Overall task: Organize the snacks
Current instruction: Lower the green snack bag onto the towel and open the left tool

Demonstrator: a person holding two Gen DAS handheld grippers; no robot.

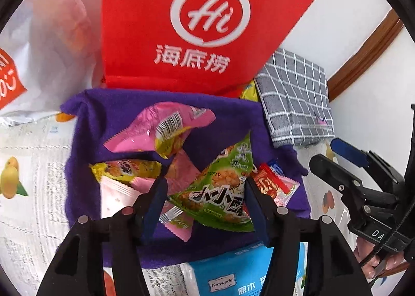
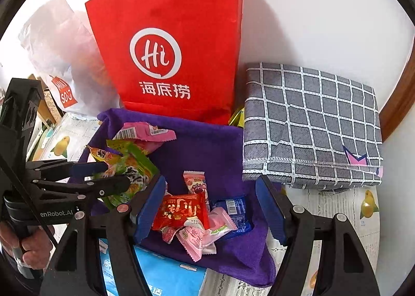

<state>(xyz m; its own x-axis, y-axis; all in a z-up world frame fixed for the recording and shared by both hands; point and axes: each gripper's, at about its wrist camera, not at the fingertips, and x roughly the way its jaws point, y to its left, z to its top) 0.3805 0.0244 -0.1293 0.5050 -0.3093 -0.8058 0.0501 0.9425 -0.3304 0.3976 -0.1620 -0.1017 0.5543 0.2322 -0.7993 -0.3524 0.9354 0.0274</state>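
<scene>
Snack packets lie on a purple cloth (image 1: 103, 119) (image 2: 207, 145). My left gripper (image 1: 205, 197) (image 2: 114, 174) is open over the cloth's left half. A green snack packet (image 1: 218, 192) (image 2: 135, 174) lies loose between its fingers, beside a pink packet (image 1: 160, 130) (image 2: 145, 132) and a yellow one (image 1: 124, 169). My right gripper (image 2: 210, 192) (image 1: 326, 156) hangs open above a small pile with a red packet (image 2: 181, 210) (image 1: 269, 184), pink candies (image 2: 205, 239) and a blue wrapper (image 2: 233, 210). It holds nothing.
A red paper bag (image 1: 181, 10) (image 2: 168, 23) stands behind the cloth against the white wall. A folded grey checked cloth (image 1: 295, 104) (image 2: 311, 119) lies to the right. A white plastic bag (image 1: 52, 49) (image 2: 57, 44) sits left, a blue tissue pack (image 1: 233, 270) (image 2: 160, 275) in front.
</scene>
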